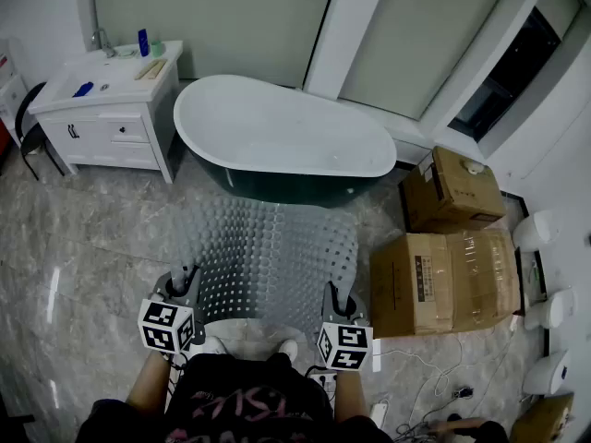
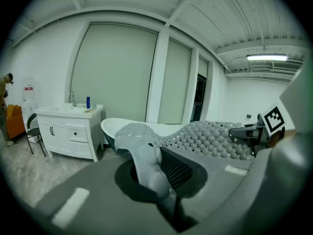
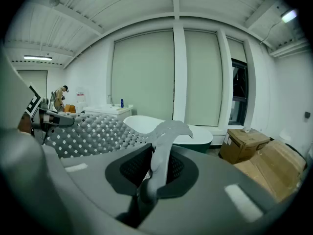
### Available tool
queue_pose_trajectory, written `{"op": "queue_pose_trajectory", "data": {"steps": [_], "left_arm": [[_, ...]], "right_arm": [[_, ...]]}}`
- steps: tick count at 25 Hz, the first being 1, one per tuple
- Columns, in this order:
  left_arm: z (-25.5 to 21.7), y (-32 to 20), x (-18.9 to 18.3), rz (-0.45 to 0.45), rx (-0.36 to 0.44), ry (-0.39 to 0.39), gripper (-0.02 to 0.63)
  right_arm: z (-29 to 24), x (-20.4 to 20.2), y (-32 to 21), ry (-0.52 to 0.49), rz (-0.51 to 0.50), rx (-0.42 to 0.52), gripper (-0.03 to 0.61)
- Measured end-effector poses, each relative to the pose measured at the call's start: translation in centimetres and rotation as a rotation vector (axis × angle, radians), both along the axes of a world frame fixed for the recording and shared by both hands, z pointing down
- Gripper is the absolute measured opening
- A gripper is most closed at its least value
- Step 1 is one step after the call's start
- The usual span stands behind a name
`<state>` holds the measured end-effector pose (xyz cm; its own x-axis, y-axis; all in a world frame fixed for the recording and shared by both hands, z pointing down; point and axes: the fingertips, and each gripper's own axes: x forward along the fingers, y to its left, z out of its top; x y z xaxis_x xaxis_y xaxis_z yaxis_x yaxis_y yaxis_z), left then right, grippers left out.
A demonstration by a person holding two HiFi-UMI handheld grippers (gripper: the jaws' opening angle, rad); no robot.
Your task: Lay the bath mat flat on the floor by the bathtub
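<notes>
Left gripper (image 1: 183, 287) and right gripper (image 1: 338, 300) each pinch a near corner of the grey perforated bath mat (image 1: 277, 247), held spread above the marble floor (image 1: 92, 238) before the bathtub (image 1: 277, 127) (not yet laid). The next move is probably an even lowering, then release.

Floor (image 1: 83, 247): glossy grey marble-pattern tiles.
Walls (image 3: 93, 82): plain white.
Blinds (image 2: 115, 72): pale, drawn over tall window panes. A white column (image 1: 343, 26) splits them, and one uncovered dark pane (image 3: 237, 94) is at the right end.
Ceiling (image 3: 146, 9): white, ribbed with beams, carrying lit tube lamps (image 2: 267, 58).
Freestanding bathtub (image 1: 277, 123): white inside, dark green outside, standing before the blinds.
White vanity cabinet (image 1: 111, 132): has a basin and tap and sits just left of the tub. A black chair (image 1: 35, 139) is at its left side.
Smaller cardboard box (image 1: 452, 192) and larger cardboard box (image 1: 443, 280): on the tiles near the tub's right end.
</notes>
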<state>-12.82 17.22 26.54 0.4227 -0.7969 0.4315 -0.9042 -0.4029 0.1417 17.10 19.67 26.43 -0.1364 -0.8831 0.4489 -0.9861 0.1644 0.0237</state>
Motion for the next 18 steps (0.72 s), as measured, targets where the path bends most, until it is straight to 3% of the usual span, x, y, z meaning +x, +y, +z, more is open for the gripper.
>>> {"op": "queue_pose_trajectory", "data": {"steps": [18], "left_arm": [[0.3, 1.0, -3.0, 0.039, -0.003, 0.016, 0.021]], "right_arm": [[-0.3, -3.7, 0.9, 0.019, -0.001, -0.008, 0.063]]}}
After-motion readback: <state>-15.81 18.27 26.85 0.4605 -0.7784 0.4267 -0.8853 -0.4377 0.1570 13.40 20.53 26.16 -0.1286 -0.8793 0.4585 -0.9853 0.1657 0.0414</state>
